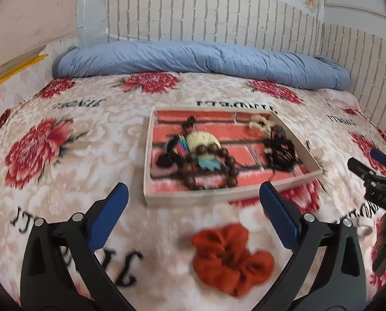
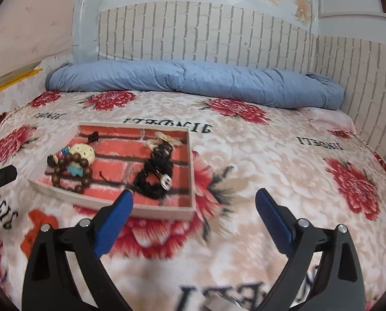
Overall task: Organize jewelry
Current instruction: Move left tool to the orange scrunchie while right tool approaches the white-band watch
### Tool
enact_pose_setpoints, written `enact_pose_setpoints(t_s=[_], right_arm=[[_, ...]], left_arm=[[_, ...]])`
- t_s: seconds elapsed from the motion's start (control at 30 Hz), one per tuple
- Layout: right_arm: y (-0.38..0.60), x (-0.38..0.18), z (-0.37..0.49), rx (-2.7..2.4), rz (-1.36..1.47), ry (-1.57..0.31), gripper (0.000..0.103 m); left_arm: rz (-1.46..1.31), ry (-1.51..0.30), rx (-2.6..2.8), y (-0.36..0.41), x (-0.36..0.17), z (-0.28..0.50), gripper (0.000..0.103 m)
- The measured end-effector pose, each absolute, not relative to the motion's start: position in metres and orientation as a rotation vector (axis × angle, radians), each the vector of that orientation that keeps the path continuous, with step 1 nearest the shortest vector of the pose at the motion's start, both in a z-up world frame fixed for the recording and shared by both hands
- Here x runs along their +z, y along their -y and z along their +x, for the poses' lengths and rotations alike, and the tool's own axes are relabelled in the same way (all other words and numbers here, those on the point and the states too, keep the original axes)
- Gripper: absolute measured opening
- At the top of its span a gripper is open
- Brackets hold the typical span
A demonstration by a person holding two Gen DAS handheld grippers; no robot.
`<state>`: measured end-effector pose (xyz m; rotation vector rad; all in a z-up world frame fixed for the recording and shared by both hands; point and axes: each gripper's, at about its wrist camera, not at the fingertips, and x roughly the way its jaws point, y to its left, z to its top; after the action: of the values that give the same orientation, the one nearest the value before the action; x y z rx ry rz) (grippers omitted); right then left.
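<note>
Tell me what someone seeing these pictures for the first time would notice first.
Probably the shallow tray with a red brick-pattern lining, sitting mid-bed on the floral blanket and holding a brown bead bracelet and a black tangle of cord. Next, the orange scrunchie lying on the blanket outside the tray, just ahead of the open left tongs. A rolled blue quilt lines the far wall.

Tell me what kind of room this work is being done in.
Most likely a bedroom. The work surface is a bed covered by a flowered blanket, a rolled blue quilt lies along the far edge, and brick-patterned wallpaper lines the walls behind. A shallow tray of jewelry sits on the blanket.
</note>
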<state>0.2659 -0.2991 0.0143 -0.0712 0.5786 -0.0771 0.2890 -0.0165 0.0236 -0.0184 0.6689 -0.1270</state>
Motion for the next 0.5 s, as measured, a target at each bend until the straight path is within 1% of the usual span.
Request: enact_pose_setpoints(t_s=[0.2,0.5], right_arm=[[0.332,0.009,0.233,-0.084,-0.054,-0.607,0.094],[0.368,-0.034,0.194,-0.106,-0.003,-0.675,0.094]], left_arm=[[0.010,-0.702,-0.142,0.040,0.006,0.257,0.098],[-0.012,-0.771,-0.152,0.062,-0.024,0.244,0.098]])
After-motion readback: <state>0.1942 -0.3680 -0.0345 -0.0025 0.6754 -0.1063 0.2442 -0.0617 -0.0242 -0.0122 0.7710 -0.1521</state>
